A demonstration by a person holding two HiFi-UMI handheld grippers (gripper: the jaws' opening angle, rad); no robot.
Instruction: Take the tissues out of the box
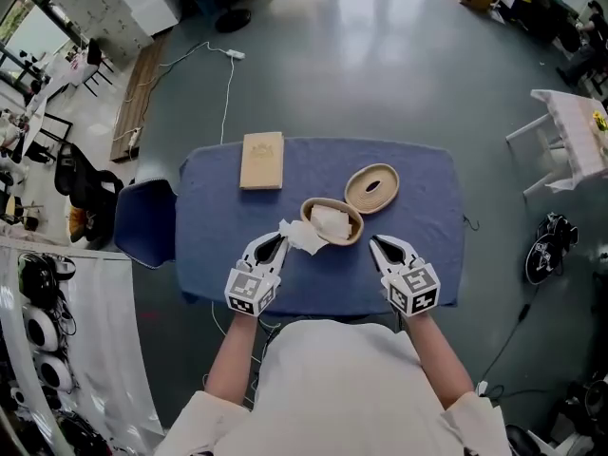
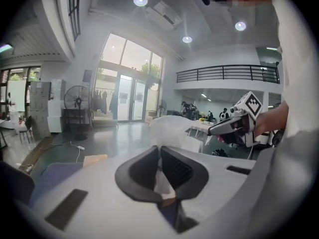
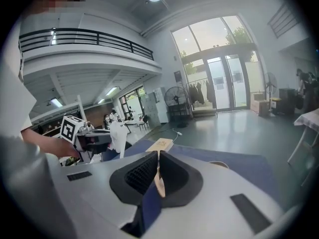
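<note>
Head view shows the left gripper [image 1: 277, 243] pinching a white tissue [image 1: 304, 237] just left of the round box [image 1: 357, 228]. The right gripper [image 1: 376, 243] is shut and empty.

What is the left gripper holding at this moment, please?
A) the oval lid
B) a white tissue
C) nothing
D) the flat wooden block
B: the left gripper is closed on a white tissue, which stands up between its jaws in the left gripper view; the oval lid lies untouched on the cloth.
</note>
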